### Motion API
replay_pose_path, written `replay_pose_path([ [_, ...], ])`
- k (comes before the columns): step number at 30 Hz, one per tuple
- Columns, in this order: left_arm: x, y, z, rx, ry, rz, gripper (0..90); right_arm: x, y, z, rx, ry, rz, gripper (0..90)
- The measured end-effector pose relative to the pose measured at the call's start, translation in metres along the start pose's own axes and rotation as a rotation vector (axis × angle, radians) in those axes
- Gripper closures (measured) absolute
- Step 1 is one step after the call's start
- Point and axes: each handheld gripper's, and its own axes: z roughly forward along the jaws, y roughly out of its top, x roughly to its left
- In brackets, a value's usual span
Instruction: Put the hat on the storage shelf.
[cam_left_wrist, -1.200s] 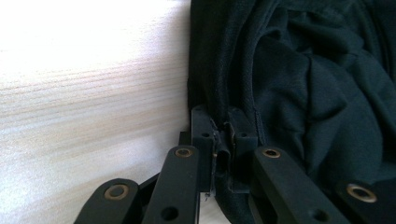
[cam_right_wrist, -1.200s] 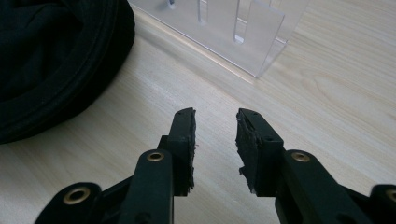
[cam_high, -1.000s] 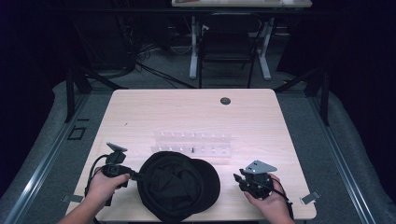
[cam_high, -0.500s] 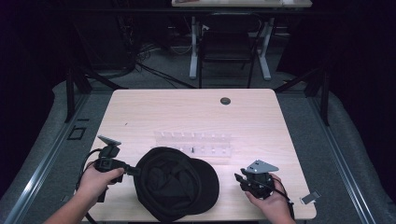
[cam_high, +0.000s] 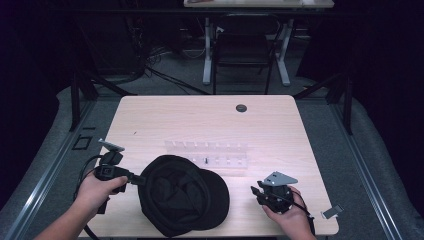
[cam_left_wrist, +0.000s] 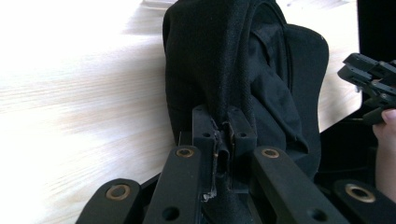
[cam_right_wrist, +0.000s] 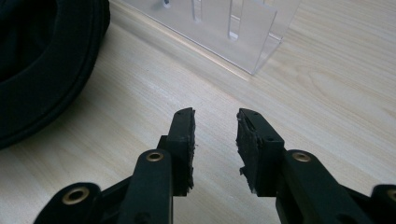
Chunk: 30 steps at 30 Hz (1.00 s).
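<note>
A black cap (cam_high: 182, 195) lies upside down on the light wooden table (cam_high: 200, 120), its brim toward the right. My left gripper (cam_high: 136, 180) is shut on the cap's left rim; in the left gripper view the black fabric (cam_left_wrist: 219, 79) rises from between the closed jaws of the left gripper (cam_left_wrist: 221, 140). My right gripper (cam_high: 256, 194) rests low over the table to the right of the brim, open with nothing between its jaws. The right gripper view has this gripper (cam_right_wrist: 215, 126) above bare wood, with the cap's edge (cam_right_wrist: 42, 70) at the left.
A clear acrylic rack (cam_high: 207, 155) with several slots stands just behind the cap, also close ahead as the rack (cam_right_wrist: 224, 28) in the right gripper view. A round dark grommet (cam_high: 241, 108) sits near the table's far edge. A chair and table legs stand beyond.
My left gripper has drawn the cap's rim leftward and slightly toward the far side, shifting the cap left. The right gripper has stayed in place.
</note>
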Motion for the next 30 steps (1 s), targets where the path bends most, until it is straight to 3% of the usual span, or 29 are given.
replay_pose_path([
  [16, -0.008, 0.006, -0.022, 0.000, 0.116, 0.010, 85.4, -0.001, 0.000, 0.000, 0.002, -0.001, -0.007, 66.6],
  [23, -0.017, 0.012, -0.040, -0.002, 0.188, 0.040, 85.5, -0.001, -0.001, 0.000, 0.000, -0.004, -0.005, 66.7],
  [30, -0.027, 0.015, -0.054, 0.002, 0.205, 0.057, 85.5, -0.001, -0.001, 0.000, 0.005, -0.004, -0.009, 66.5],
])
